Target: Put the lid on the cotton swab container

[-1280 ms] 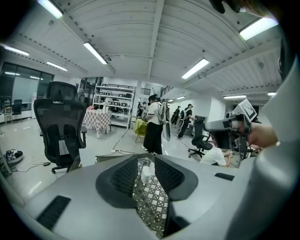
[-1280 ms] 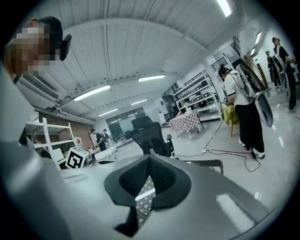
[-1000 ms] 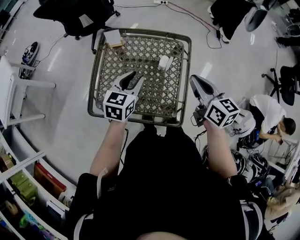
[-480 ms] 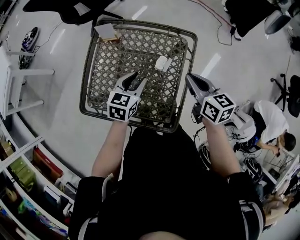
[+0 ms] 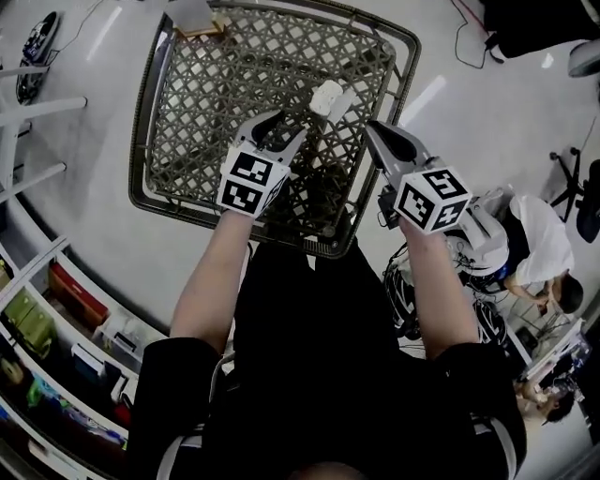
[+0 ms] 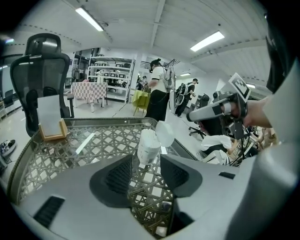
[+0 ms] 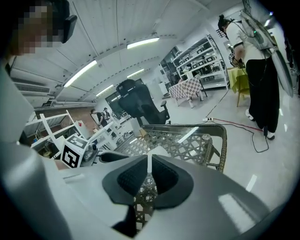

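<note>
Left gripper (image 5: 281, 129) (image 6: 145, 164): fingers spread wide, just been opening, nothing between the pads.
Right gripper (image 5: 378, 136) (image 7: 150, 164): fingers pressed almost together, only a thin slit left, pinching nothing.
Cotton swab container (image 5: 324, 97) (image 6: 149, 146): white, upright on the worktop, just beyond the left fingertips and in line with the gap; ahead and to the left of the right fingers.
Lid (image 6: 165, 133): white, tilted, up against the container's upper right side, on the flank facing the right fingers; touching or only just beside, cannot tell.
Worktop (image 5: 141, 141) (image 6: 112, 121) (image 7: 220, 136): woven lattice with a raised rim all round.
In the way: nothing between the left fingertips and the container; for the right fingers, the lid in front of the container.
Card stand (image 5: 192, 17) (image 6: 50, 119): wooden base with a white card, at the far corner, well off to the left of the left fingers.
Office chair (image 6: 40, 70): black, past the far rim, behind the card stand.
Standing person (image 6: 157, 91): well beyond the container, on the floor past the worktop.
Seated person (image 5: 534, 234): right of the right gripper, off the worktop.
Shelves (image 5: 56, 319): left of the left arm, low down.
Edges: right fingertips near the right rim; near rim under both grippers' marker cubes.
Open room: broad stretch of lattice left of the left fingers, up to the card stand.
</note>
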`<state>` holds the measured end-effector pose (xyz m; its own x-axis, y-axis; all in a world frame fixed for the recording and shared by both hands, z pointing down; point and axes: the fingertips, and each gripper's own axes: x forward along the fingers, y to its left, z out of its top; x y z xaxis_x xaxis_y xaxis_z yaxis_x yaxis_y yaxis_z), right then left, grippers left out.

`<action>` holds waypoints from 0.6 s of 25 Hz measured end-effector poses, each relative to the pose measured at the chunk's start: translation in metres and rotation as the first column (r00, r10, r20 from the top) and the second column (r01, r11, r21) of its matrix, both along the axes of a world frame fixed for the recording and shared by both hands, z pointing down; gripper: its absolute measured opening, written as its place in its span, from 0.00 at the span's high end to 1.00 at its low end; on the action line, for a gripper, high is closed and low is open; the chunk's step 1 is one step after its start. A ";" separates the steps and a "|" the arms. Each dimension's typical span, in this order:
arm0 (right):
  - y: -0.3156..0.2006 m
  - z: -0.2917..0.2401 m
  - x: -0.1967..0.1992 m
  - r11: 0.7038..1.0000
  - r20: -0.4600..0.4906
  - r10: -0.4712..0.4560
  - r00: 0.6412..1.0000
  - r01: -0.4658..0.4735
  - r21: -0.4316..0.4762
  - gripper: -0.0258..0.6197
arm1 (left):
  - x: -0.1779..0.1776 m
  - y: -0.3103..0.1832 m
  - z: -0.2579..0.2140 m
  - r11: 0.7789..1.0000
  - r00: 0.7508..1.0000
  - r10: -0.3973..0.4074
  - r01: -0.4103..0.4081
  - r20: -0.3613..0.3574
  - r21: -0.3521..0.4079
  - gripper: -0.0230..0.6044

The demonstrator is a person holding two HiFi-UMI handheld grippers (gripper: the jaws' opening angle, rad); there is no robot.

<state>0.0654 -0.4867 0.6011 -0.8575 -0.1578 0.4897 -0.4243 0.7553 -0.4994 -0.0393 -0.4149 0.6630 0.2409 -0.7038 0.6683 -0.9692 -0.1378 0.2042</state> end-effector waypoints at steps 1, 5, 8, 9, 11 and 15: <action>-0.001 0.007 -0.001 1.000 -0.004 0.003 1.000 -0.003 -0.005 0.90 | 0.002 -0.003 0.006 1.000 1.000 0.014 -0.014 0.008 -0.002 0.68; 0.001 0.030 -0.006 1.000 -0.019 0.009 1.000 -0.010 -0.026 0.88 | 0.010 -0.013 0.023 0.998 0.997 0.067 -0.067 0.031 0.005 0.66; 0.000 0.040 -0.011 1.000 -0.023 0.004 1.000 -0.005 -0.027 0.88 | 0.017 -0.022 0.033 0.996 0.995 0.091 -0.091 0.043 0.003 0.66; -0.002 0.042 -0.014 1.000 -0.021 0.004 1.000 -0.005 -0.027 0.88 | 0.018 -0.024 0.037 0.995 0.994 0.096 -0.096 0.046 -0.003 0.66; -0.005 0.042 -0.020 1.000 -0.014 0.007 1.000 -0.007 -0.021 0.88 | 0.020 -0.028 0.042 0.995 0.994 0.099 -0.099 0.045 -0.009 0.66; -0.010 0.036 -0.033 1.000 0.001 -0.004 1.000 0.004 0.005 0.88 | 0.026 -0.031 0.048 0.995 0.994 0.103 -0.102 0.030 -0.009 0.66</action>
